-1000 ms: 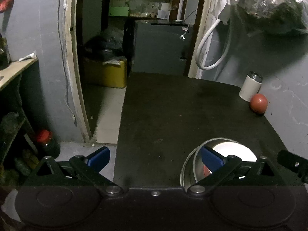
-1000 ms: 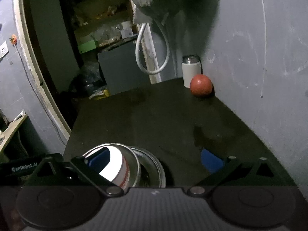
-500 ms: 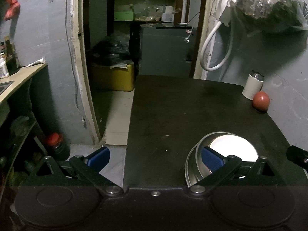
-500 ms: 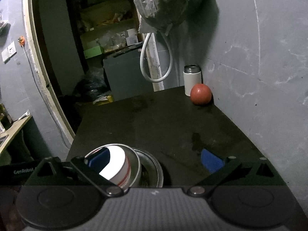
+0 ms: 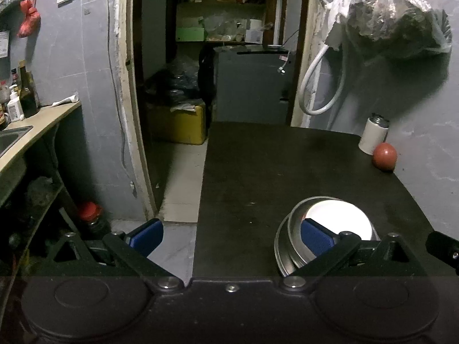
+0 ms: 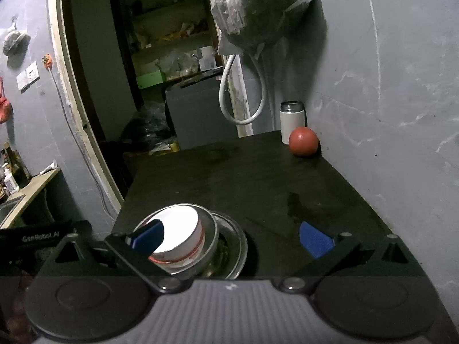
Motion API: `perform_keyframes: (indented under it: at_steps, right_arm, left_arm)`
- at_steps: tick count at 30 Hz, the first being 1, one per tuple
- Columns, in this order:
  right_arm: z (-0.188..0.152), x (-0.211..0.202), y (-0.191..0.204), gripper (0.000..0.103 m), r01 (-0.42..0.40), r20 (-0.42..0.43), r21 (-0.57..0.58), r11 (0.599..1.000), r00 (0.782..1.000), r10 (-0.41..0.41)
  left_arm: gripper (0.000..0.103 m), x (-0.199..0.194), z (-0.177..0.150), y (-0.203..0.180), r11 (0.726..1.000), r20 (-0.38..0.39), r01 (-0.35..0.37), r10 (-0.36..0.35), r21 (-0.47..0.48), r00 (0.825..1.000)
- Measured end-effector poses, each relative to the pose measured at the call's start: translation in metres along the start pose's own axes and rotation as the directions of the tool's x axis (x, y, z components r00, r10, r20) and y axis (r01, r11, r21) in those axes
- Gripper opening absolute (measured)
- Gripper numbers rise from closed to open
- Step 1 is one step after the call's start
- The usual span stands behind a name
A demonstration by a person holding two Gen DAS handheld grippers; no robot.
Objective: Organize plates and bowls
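Observation:
A white bowl [image 6: 183, 229] with a red rim band sits nested inside a steel bowl [image 6: 210, 246], which rests on a steel plate [image 6: 238, 243] near the front of the dark table [image 6: 258, 186]. The same stack shows in the left wrist view, with the white bowl [image 5: 344, 218] inside steel dishes [image 5: 284, 246]. My left gripper [image 5: 231, 236] is open and empty, with its right fingertip in front of the stack. My right gripper [image 6: 232, 238] is open and empty, with its left fingertip in front of the white bowl.
A white canister [image 6: 292, 120] and a red ball [image 6: 303, 142] stand at the table's far right corner by the wall. A plastic bag [image 6: 258, 14] and white hose [image 6: 241, 91] hang above. The table's left edge drops to the floor [image 5: 183, 177]; a counter [image 5: 34, 126] stands at left.
Both grippers have pulled back and risen a little, so more of the room and table shows. The bowl stack has not moved. Both jaws stay open.

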State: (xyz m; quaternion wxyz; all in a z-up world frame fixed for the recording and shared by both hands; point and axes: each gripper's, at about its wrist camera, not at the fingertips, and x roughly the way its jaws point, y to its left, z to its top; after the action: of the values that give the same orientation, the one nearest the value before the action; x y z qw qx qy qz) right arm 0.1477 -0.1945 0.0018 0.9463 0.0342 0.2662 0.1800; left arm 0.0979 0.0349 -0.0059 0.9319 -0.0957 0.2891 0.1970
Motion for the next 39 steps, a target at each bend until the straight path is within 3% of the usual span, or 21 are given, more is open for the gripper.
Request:
perform_keyframes:
  at_steps: [12,21,29,39]
  right_arm:
    - [-0.009,-0.033,0.021,0.103,0.109,0.014,0.028,0.994,0.994,-0.109]
    - [-0.016,-0.054,0.031,0.103,0.182,0.031,0.054,0.982,0.982,-0.184]
    - [-0.019,-0.061,0.033,0.103,0.165,0.032,0.051,0.985,0.985,-0.167]
    - [-0.030,-0.069,0.016,0.103,0.098,0.010,0.027,0.995,0.995,-0.098]
  left_arm:
    - [0.102,-0.010,-0.011,0.017,0.992,-0.015,0.115,-0.115,0.041,0.993]
    - [0.102,-0.019,-0.015,0.029,0.986,-0.004,0.154,-0.154,0.062,0.988]
    - [0.102,-0.035,-0.022,0.028,0.986,0.016,0.139,-0.141,0.087,0.990]
    - [0.102,-0.060,-0.048,0.023,0.994,-0.012,0.093,-0.092,0.066,0.996]
